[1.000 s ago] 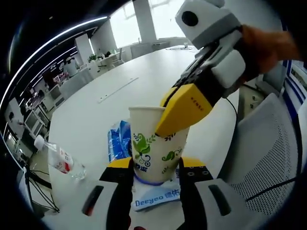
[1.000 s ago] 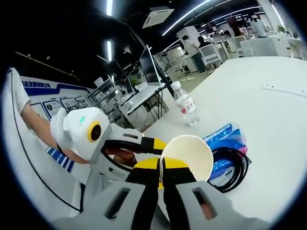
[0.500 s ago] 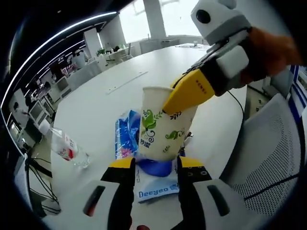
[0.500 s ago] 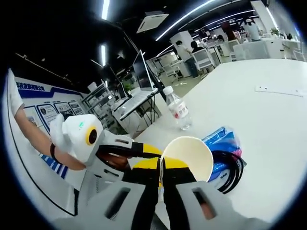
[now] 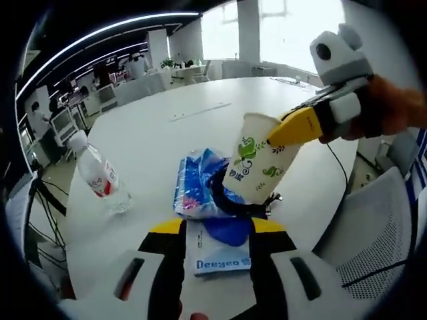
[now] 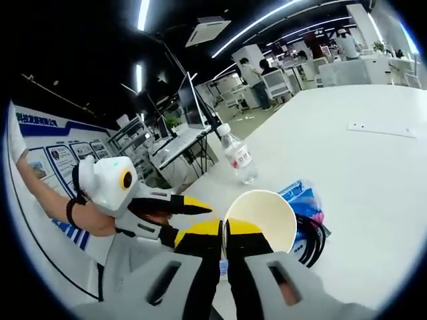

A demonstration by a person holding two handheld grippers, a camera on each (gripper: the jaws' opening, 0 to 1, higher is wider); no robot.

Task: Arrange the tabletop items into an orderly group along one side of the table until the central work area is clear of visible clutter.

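The right tongs (image 5: pixel 283 131) pinched the paper cup (image 5: pixel 260 167) by its rim, lifted above the tissue pack (image 5: pixel 197 190) near the desk (image 5: pixel 153 143) edge for regrouping, while the left tongs (image 5: pixel 217 230) stood wide, empty.

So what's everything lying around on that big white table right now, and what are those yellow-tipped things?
Paper cup: one, white with green leaf print, held tilted above the table by its rim.
Water bottle: one, clear with a red and white label, lying on the table towards its edge.
Tissue pack: one, blue plastic, on the table below the cup.
Cable: one, black, coiled beside the tissue pack.
Deeyeo packet: one, white and blue, between the left gripper's jaws.
Table: one, white, large.
Chair: one, white mesh, at the table's edge.
Right gripper: yellow-tipped, shut on the cup's rim.
Left gripper: yellow-tipped, open.
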